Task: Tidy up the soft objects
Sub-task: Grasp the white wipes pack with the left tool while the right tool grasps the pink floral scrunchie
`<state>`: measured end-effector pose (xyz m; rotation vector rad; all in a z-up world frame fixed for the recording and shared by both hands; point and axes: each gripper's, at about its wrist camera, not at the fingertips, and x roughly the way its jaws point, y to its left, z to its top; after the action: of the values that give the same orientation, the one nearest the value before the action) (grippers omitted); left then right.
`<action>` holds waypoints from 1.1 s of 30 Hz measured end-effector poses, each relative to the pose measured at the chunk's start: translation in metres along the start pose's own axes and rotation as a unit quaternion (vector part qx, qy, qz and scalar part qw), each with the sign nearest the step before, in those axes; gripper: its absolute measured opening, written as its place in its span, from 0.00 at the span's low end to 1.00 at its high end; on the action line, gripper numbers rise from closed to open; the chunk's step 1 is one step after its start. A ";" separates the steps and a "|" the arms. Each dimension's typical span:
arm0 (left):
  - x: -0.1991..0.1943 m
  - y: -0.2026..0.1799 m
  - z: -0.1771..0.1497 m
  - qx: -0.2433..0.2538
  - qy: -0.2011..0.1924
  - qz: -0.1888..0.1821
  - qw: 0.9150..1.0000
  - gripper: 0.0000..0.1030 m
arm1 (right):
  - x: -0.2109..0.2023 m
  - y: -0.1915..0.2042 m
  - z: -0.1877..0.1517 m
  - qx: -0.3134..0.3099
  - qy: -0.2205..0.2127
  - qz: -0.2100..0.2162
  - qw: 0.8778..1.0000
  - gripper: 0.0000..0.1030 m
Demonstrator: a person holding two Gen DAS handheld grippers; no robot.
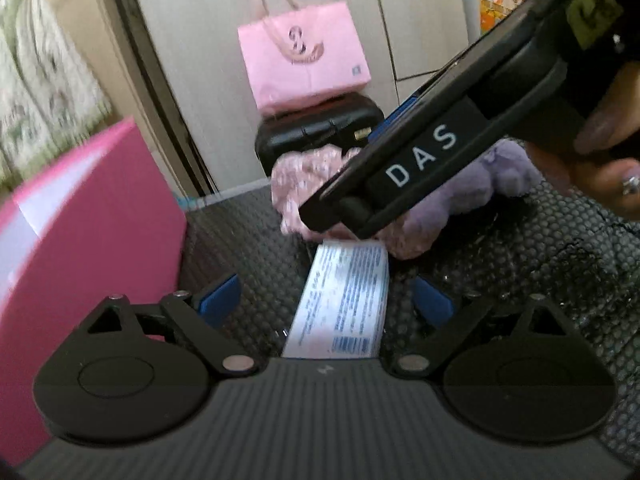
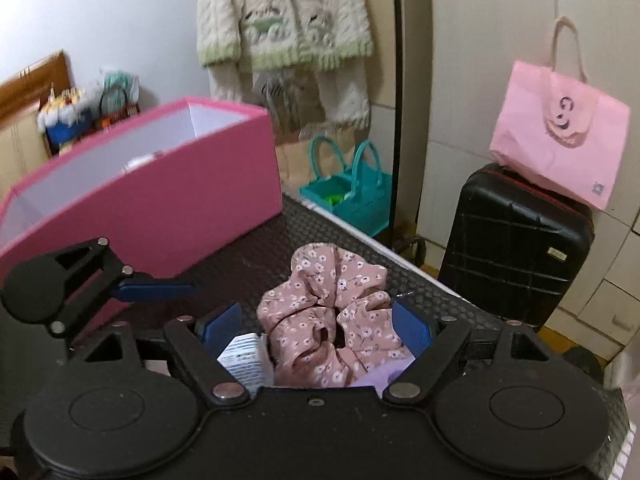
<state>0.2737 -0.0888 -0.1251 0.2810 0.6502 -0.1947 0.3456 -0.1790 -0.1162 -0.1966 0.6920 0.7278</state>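
A pink floral scrunchie (image 2: pixel 328 320) lies on the black textured mat (image 2: pixel 248 256), between the open blue-padded jaws of my right gripper (image 2: pixel 318 326). A white printed label (image 2: pixel 244 358) lies beside it. In the left wrist view my left gripper (image 1: pixel 326 300) is open above the label (image 1: pixel 344 304). The scrunchie (image 1: pixel 296 188) and a purple plush toy (image 1: pixel 460 196) lie behind it, partly hidden by the right gripper body (image 1: pixel 420 156). An open pink box (image 2: pixel 160 192) stands at the left, also in the left wrist view (image 1: pixel 80 248).
A black suitcase (image 2: pixel 516 240) with a pink paper bag (image 2: pixel 560 136) on it stands beyond the mat's right edge. A teal bag (image 2: pixel 352 184) sits on the floor behind. A cream knit garment (image 2: pixel 284 20) hangs on the wall. The left gripper (image 2: pixel 156 290) shows at left.
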 end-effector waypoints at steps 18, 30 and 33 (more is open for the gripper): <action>-0.006 0.006 -0.007 -0.054 -0.006 -0.049 0.997 0.37 | 0.028 -0.008 -0.002 0.034 0.045 -0.024 0.998 0.48; -0.039 0.020 -0.015 -0.119 -0.016 -0.044 0.992 0.36 | -0.004 0.029 -0.002 -0.011 0.036 -0.032 0.999 0.19; -0.051 0.021 -0.016 -0.125 -0.019 -0.053 0.991 0.36 | -0.020 0.031 -0.003 0.013 0.030 -0.014 0.999 0.19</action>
<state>0.2306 -0.0594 -0.1015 0.0013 0.6455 -0.2165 0.3124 -0.1682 -0.1034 -0.2051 0.7548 0.6884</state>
